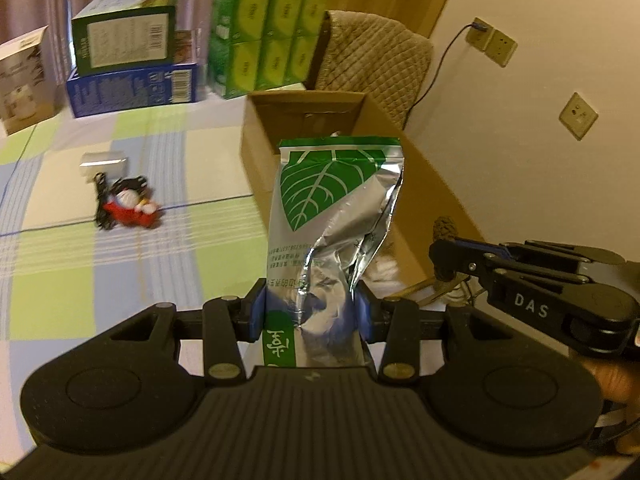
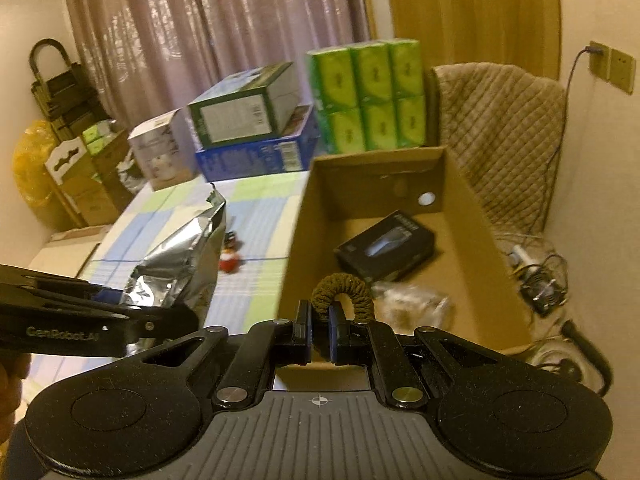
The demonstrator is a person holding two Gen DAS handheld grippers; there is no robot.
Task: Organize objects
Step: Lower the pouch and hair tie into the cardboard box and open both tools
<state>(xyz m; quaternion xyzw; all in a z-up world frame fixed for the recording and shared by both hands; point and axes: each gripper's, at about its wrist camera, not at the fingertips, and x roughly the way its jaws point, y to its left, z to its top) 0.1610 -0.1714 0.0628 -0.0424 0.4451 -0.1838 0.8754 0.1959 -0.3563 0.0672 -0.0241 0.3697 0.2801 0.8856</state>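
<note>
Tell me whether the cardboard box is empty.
Not empty. The open cardboard box holds a black box on its floor, plus something blurred nearer the camera.

Black grippers [image 2: 320, 334], blue-padded jaws, silver screws, "DAS" and "GenRobot.AI" lettering.

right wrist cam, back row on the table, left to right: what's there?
White box with a pale picture → green carton stacked on a flat blue box → shrink-wrapped block of bright green tissue packs → quilted beige cover draped over a chair.
</note>
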